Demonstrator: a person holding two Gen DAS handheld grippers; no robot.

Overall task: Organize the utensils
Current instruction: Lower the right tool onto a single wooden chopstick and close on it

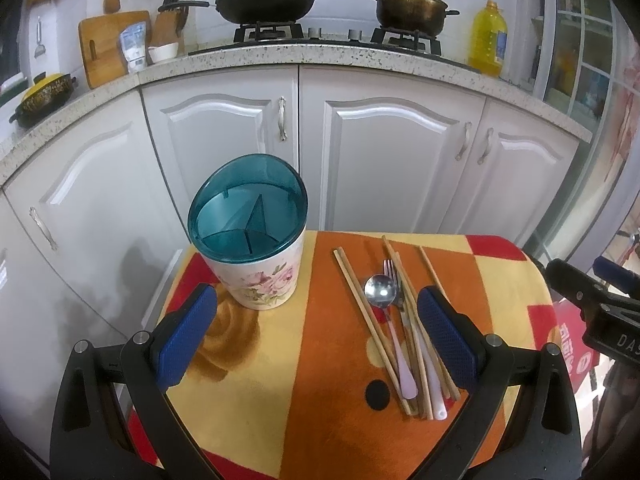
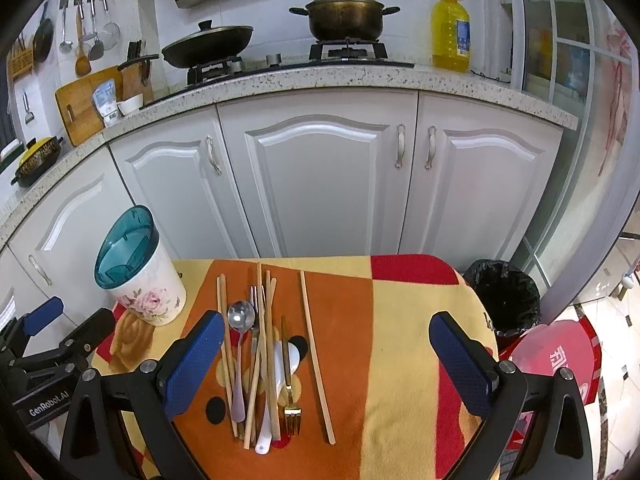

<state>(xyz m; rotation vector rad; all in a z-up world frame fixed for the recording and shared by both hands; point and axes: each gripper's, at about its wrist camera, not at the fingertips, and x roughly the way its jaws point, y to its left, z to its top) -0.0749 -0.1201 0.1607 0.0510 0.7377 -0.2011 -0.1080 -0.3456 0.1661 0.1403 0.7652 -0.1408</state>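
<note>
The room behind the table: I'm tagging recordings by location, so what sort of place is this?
A home kitchen, most likely: a gas stove carries a lidded pot and a wok, and a cutting board leans on the speckled counter.

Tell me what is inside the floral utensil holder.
Through the teal lid of the floral utensil holder, only teal dividers splitting it into compartments are visible, with no utensils standing in it. The bottom is hidden by its wall and the tinted lid.
</note>
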